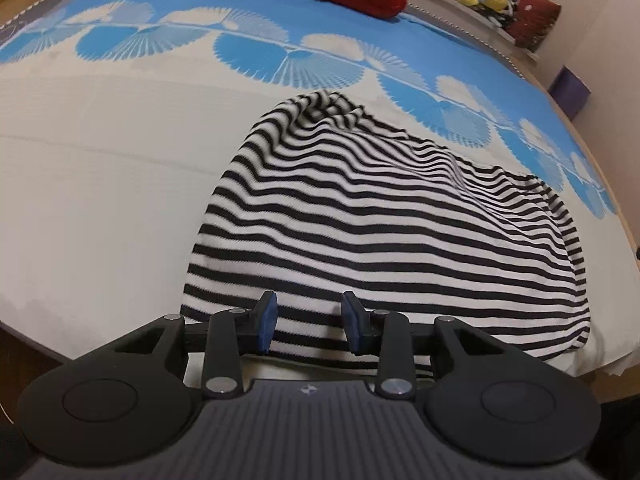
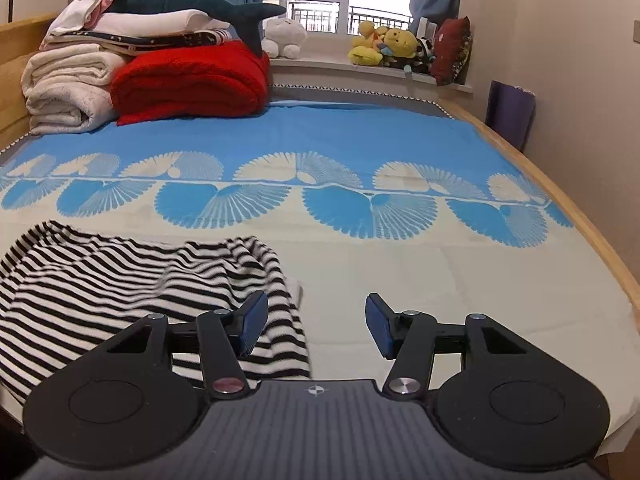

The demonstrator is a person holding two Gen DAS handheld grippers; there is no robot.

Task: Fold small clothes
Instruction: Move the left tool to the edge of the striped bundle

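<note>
Striped garment (image 1: 384, 248) is seen rumpled and unfolded near the bed's (image 1: 100, 200) front edge; folding barely begun. Left gripper (image 1: 309, 328) jaws narrowed above its hem, nothing pinched. Right gripper (image 2: 316, 328) jaws wide, empty.

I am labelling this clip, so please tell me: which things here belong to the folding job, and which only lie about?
Belong to the job:
- striped garment
- left gripper
- right gripper

Only lying about:
- red blanket
- white towels
- shark plush
- yellow plush toys
</note>
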